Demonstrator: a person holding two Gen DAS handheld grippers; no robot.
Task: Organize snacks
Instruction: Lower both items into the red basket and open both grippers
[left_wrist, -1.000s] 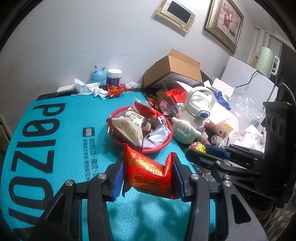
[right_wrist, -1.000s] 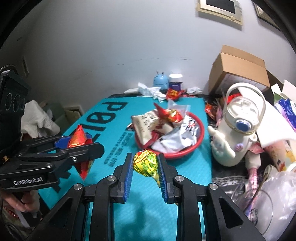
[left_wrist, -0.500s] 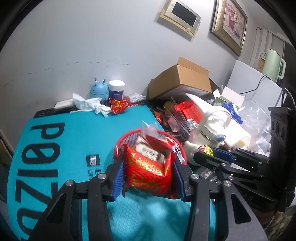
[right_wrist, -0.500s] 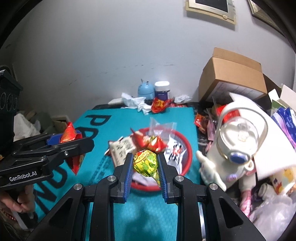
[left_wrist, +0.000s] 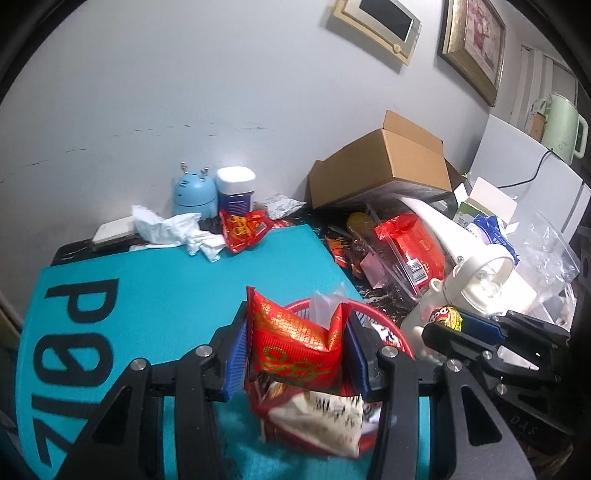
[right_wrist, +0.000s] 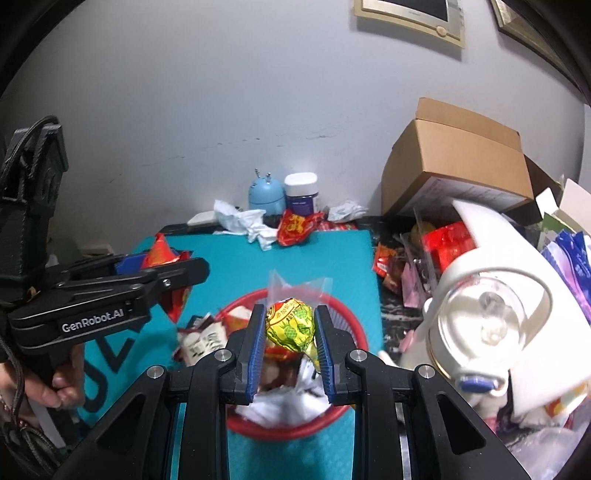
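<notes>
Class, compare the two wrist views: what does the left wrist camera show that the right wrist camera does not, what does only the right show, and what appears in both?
Only the left wrist view shows the green kettle and the gold-framed picture.

Only the right wrist view shows the person's hand gripping the left gripper's handle.

Both show the red basket of snacks on the teal mat, the cardboard box, the left gripper shut on a red snack packet, and the right gripper shut on a yellow-green candy.

Grey wall (left_wrist: 184, 74); two framed pictures (left_wrist: 472, 40) hang.
</notes>
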